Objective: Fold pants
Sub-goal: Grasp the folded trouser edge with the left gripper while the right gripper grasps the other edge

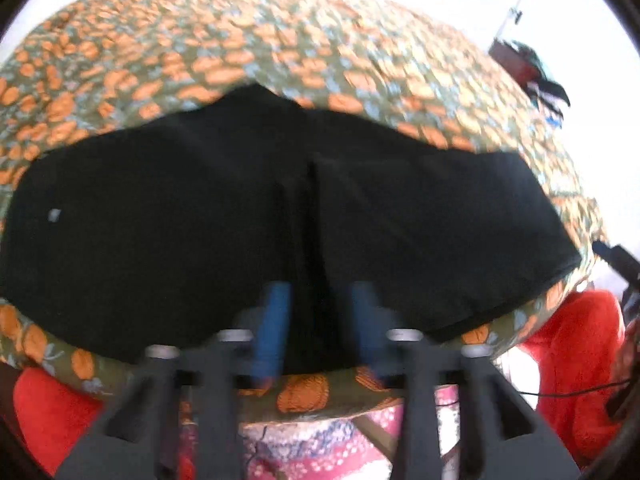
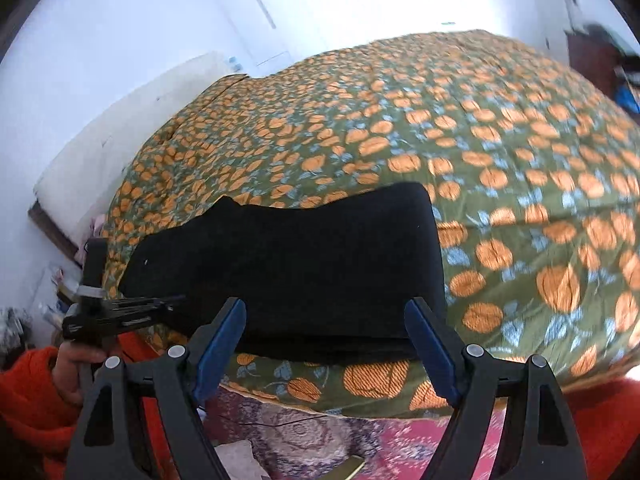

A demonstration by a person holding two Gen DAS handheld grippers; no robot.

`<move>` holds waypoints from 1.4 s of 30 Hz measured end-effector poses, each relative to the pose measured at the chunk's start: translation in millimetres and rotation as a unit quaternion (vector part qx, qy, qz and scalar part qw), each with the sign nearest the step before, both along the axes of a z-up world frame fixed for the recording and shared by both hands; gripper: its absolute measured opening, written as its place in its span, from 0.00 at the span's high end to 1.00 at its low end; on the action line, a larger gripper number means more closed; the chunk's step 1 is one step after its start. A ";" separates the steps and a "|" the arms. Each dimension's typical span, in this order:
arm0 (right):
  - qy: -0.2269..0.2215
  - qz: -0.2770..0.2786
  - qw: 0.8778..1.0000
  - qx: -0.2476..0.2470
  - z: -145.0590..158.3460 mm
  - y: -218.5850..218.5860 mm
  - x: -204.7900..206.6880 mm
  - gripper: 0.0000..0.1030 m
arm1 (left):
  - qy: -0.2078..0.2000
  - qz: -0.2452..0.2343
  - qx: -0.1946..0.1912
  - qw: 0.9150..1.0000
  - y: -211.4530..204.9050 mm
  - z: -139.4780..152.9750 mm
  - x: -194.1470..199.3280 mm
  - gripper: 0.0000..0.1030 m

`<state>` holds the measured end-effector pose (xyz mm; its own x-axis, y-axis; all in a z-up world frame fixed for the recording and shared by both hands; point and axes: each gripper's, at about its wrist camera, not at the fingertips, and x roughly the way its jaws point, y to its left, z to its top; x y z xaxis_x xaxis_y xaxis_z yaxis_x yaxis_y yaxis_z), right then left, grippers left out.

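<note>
Black pants (image 1: 240,200) lie folded into a wide band across the near edge of the bed, with a crease running down the middle. My left gripper (image 1: 322,304) hovers over the near hem at that crease. Its blue fingers (image 1: 276,320) stand apart and grip nothing. In the right wrist view the pants (image 2: 300,264) show as a thick folded stack. There my right gripper (image 2: 326,306) is wide open at the near edge, with its blue pads (image 2: 432,344) spread across the stack's right half and not pressing it. The left gripper (image 2: 168,302) also appears at the pants' left end, held by a hand.
A green quilt with orange and blue print (image 2: 480,160) covers the bed. A pink patterned rug (image 2: 360,440) lies on the floor below the bed edge. Orange-red sleeves (image 1: 576,360) sit close on both sides. A white wall (image 2: 100,60) and dark furniture (image 2: 592,60) stand behind.
</note>
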<state>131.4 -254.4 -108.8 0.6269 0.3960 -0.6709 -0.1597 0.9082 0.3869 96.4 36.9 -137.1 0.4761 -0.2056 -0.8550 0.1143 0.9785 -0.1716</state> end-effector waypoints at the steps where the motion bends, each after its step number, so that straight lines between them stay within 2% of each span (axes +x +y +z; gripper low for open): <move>1: 0.000 -0.006 1.000 0.003 -0.5 -3.2 -1.0 0.21 | -0.006 0.010 -0.004 1.000 5.2 1.0 -0.4 0.36; 3: 0.002 -0.013 1.000 0.012 -1.6 -8.8 -0.7 0.21 | 0.010 0.016 -0.016 1.000 10.1 -4.7 6.3 0.36; 5: 0.006 -0.017 1.000 0.023 -4.2 -11.9 0.4 0.21 | 0.044 0.011 -0.027 0.999 5.8 -22.5 22.2 0.36; 7: 0.010 -0.018 0.999 0.027 -6.0 -12.5 1.3 0.21 | 0.068 0.010 -0.024 0.997 -0.4 -33.1 31.4 0.40; 8: 0.010 -0.018 0.999 0.028 -6.7 -11.6 1.3 0.21 | 0.072 0.010 -0.027 0.997 -3.4 -35.6 33.8 0.52; 9: 0.009 -0.018 0.999 0.027 -6.4 -11.3 1.3 0.21 | 0.075 0.006 -0.032 0.997 -6.9 -36.2 35.3 0.76; 10: 0.006 -0.019 0.999 0.025 -5.7 -11.0 1.3 0.21 | 0.075 0.005 -0.025 0.997 -11.4 -35.2 35.0 0.86; 11: 0.002 -0.019 0.999 0.025 -4.4 -11.7 1.0 0.21 | 0.068 0.005 -0.017 0.998 -14.2 -31.3 35.6 0.92; 14: -0.008 -0.025 0.999 0.031 3.3 -17.8 3.4 0.21 | 0.026 0.006 -0.020 0.999 -8.3 -6.7 33.3 0.93; 16: -0.027 -0.018 0.998 0.049 19.3 -24.7 11.8 0.21 | 0.000 0.015 -0.023 1.000 2.5 8.0 33.4 0.93; 17: -0.037 -0.013 0.998 0.054 27.0 -26.1 16.7 0.21 | -0.009 0.015 -0.012 1.000 5.6 8.9 34.2 0.93; 19: -0.050 0.011 0.995 0.080 41.1 -25.8 35.0 0.21 | -0.005 0.008 0.011 1.000 4.1 0.0 39.2 0.93; 20: -0.042 0.029 0.994 0.099 41.5 -24.2 45.3 0.21 | 0.006 0.003 0.017 1.000 1.1 -12.2 41.5 0.93; 22: 0.011 0.076 0.985 0.157 24.9 -16.4 74.4 0.21 | 0.014 0.000 0.033 0.999 -2.8 -28.1 43.2 0.92; 23: 0.046 0.080 0.980 0.175 5.4 -13.5 86.1 0.22 | 0.010 -0.002 0.039 0.999 -5.1 -30.9 41.0 0.92; 24: 0.076 0.071 0.979 0.172 -12.7 -12.5 92.4 0.22 | 0.007 -0.004 0.043 0.999 -5.5 -31.2 40.2 0.91; 25: 0.146 0.051 0.977 0.143 -49.0 -12.4 99.4 0.26 | 0.006 -0.006 0.041 0.999 -4.3 -30.1 38.9 0.91; 26: 0.180 0.047 0.974 0.129 -66.0 -13.1 101.6 0.44 | 0.007 -0.006 0.036 0.999 -7.0 -32.6 41.4 0.90; 27: 0.204 0.041 0.972 0.108 -81.5 -16.9 102.1 0.55 | 0.007 -0.004 0.033 0.999 -6.4 -32.7 40.4 0.89; 28: 0.199 0.037 0.974 0.104 -79.1 -22.3 102.7 0.66 | 0.006 -0.003 0.030 1.000 -6.1 -31.8 39.9 0.88; 30: 0.177 0.031 0.978 0.109 -56.4 -26.4 109.4 0.65 | 0.006 0.000 0.027 1.000 -4.8 -31.9 40.2 0.85; 33: 0.104 0.038 0.988 0.104 -9.9 -23.4 128.5 0.65 | 0.009 0.003 0.025 1.000 -4.1 -32.7 40.3 0.77; 34: 0.095 0.035 0.990 0.101 -5.1 -21.1 136.8 0.64 | 0.011 0.004 0.024 1.000 -4.2 -32.7 41.3 0.77; 35: 0.097 0.032 0.990 0.101 -9.2 -20.5 146.3 0.59 | 0.011 0.004 0.022 1.000 -4.2 -32.5 41.7 0.77; 36: 0.109 0.027 0.989 0.096 -18.8 -19.3 154.3 0.52 | 0.011 0.004 0.023 1.000 -5.1 -32.0 42.8 0.71; 37: 0.134 0.021 0.988 0.079 -34.9 -16.1 161.9 0.40 | 0.012 0.003 0.021 1.000 -5.1 -31.6 42.8 0.66; 39: 0.191 0.019 0.981 0.037 -70.9 -10.8 172.4 0.48 | 0.011 0.005 0.018 1.000 -3.6 -30.2 41.5 0.50; 40: 0.181 0.017 0.983 0.025 -69.0 -11.0 170.6 0.52 | 0.011 0.008 0.017 1.000 -2.3 -29.2 40.2 0.47; 42: 0.139 0.016 0.990 0.019 -44.5 -9.9 155.6 0.52 | 0.012 0.018 0.008 1.000 4.0 -24.9 35.2 0.36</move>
<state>287.0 -264.3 -153.3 0.4077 0.4416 -0.7992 -0.0708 0.8879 0.4545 131.5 40.9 -162.0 0.4616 -0.1756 -0.8696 0.0754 0.9844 -0.1588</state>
